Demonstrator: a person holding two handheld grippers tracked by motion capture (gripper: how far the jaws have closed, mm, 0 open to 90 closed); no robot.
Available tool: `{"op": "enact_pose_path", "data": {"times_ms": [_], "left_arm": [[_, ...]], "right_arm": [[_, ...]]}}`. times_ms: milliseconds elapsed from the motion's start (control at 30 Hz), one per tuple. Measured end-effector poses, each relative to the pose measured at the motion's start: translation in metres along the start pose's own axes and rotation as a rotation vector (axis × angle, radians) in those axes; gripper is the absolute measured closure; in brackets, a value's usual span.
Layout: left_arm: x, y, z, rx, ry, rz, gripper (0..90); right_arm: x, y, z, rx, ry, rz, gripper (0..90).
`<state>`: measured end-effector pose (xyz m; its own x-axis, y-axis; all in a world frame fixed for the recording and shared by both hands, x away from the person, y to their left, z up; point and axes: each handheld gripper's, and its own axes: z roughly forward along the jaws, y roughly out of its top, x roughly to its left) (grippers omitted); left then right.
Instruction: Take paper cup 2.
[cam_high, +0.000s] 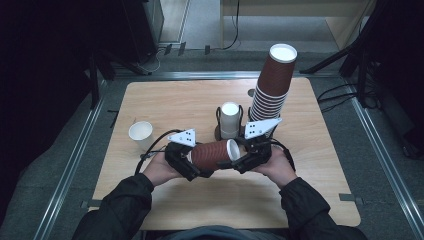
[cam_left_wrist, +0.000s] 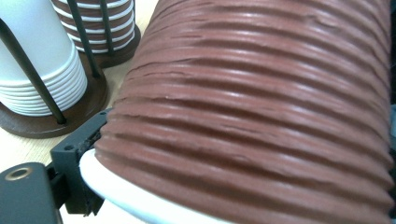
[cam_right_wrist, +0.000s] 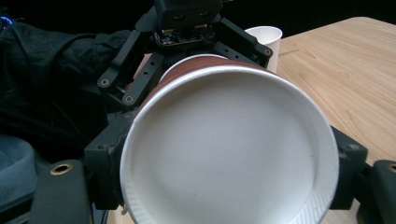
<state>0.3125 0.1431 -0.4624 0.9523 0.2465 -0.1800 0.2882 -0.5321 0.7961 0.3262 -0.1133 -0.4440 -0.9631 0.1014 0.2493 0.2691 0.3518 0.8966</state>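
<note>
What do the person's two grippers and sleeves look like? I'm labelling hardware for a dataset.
Both the left gripper and the right gripper are black linkage frames, each topped by a grey three-cornered plate with small dark dots. Black cables trail from them. The sleeves are dark.

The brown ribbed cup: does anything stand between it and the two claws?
No. The brown ribbed cup lies sideways between both claws: the left claw grips its body, the right claw holds its rim end.

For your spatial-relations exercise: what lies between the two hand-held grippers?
In the high view, a brown ribbed paper cup lies on its side between the left gripper and the right gripper, white inside facing the right gripper.
</note>
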Motion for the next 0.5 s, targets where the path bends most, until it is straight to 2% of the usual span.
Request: {"op": "enact_pose_path", "data": {"times_ms": [233,300,400,500], "left_arm": [[0.002,0.000,-0.001,0.033,-0.015,0.002,9.9],[0.002,0.001,-0.007,0.059,-0.006,0.005,9.9],[0.003,0.002,-0.016,0.046,0.001,-0.001,9.8],[0.004,0.003,-0.030,0.057,0.029,0.002,9.8]], "right_arm": [[0.000,-0.002,0.002,0.018,-0.001,0.008,21.8],[0.000,-0.002,0.002,0.028,-0.010,0.003,18.4],[0.000,-0.002,0.002,0.049,-0.021,-0.008,18.2],[0.001,-0.004,0.002,0.102,-0.031,-0.019,18.2]]}}
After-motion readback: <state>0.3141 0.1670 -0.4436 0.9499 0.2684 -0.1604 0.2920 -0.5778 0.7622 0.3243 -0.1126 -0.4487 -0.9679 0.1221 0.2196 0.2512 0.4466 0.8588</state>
